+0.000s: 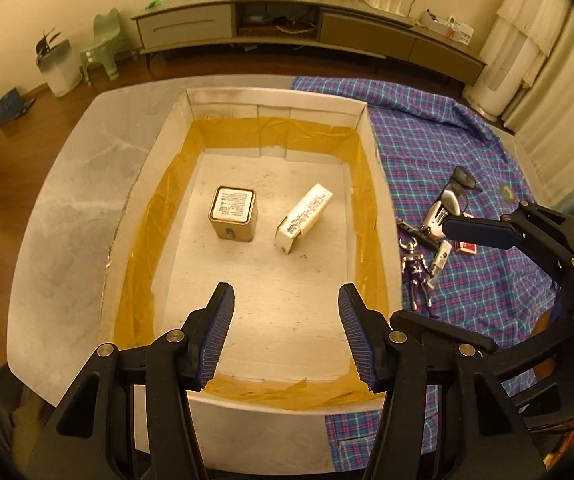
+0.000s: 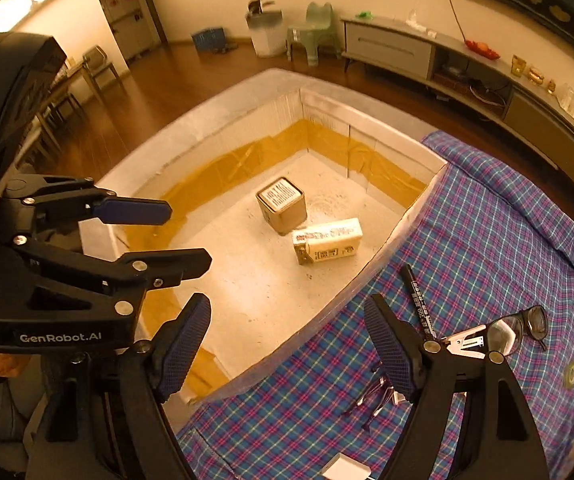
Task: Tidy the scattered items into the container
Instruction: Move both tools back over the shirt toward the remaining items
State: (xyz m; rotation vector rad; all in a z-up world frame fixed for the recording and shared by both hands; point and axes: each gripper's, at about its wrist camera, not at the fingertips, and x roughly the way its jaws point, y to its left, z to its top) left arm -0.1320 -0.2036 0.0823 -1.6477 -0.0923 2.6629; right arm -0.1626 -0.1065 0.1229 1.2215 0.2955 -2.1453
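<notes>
With tin point(image 1: 233, 214) and carton point(image 1: 304, 218) already boxed, left toy figure point(image 1: 418, 276), marker point(image 2: 419, 300), glasses point(image 2: 521, 326) at three o'clock, both grippers spread, empty.

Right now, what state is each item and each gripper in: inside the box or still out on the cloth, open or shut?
Left gripper: open, empty, over the box.
Right gripper: open, empty, over the box's edge.
Box: open-topped.
Square tin: in the box, lid on.
White carton: in the box, lying flat.
Toy figure: on the cloth, lying down.
Marker: on the cloth, capped.
Glasses: on the cloth, unfolded.
Stapler: on the cloth.
</notes>
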